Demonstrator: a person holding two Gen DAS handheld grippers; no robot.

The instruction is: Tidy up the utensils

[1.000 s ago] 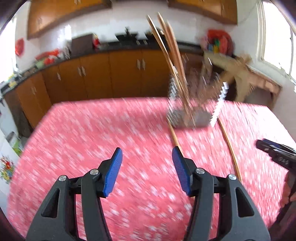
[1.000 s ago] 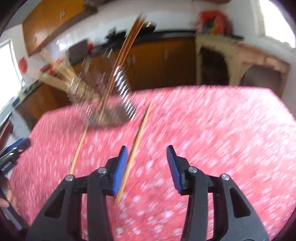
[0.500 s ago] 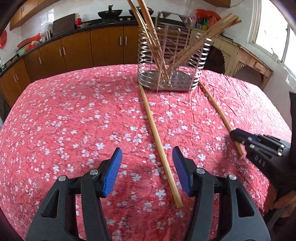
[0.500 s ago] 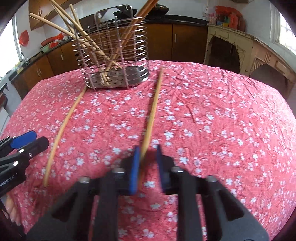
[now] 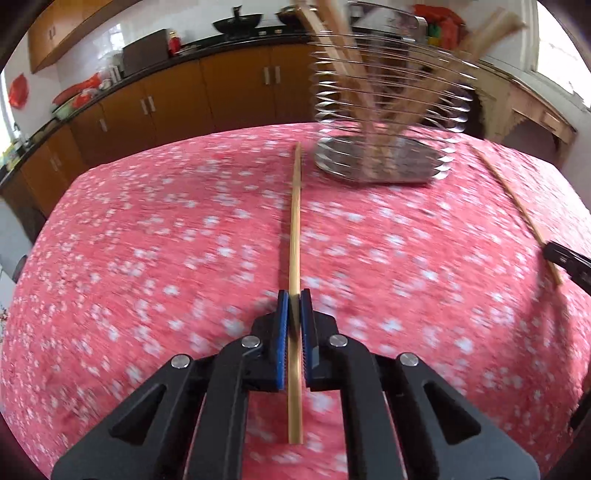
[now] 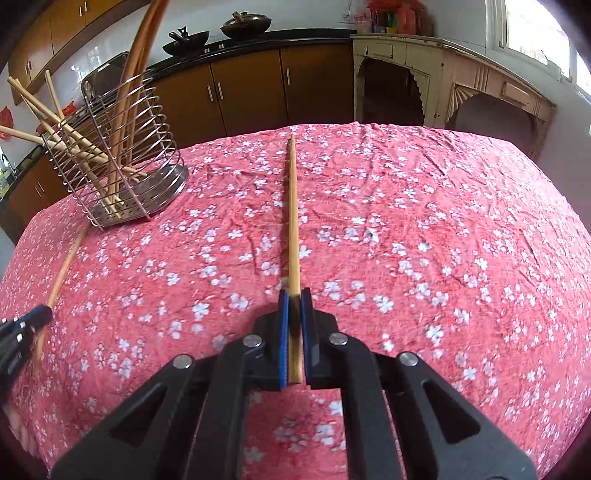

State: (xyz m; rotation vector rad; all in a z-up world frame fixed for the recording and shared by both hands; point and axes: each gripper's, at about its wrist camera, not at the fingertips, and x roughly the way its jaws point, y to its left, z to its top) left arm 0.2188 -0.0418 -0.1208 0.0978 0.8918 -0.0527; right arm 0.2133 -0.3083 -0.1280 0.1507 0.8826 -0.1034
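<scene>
Fingers point(image 5: 283, 328) pinching chopstick point(image 5: 295, 229), wire holder point(image 5: 384, 110) ahead

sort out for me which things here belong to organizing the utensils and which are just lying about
In the job:
- left tongs, shut on left chopstick
- right tongs, shut on right chopstick
- wire holder, chopsticks already inside

Lying about:
- woks on the counter
- brown cabinets
- cream side table
- red floral tablecloth
</scene>
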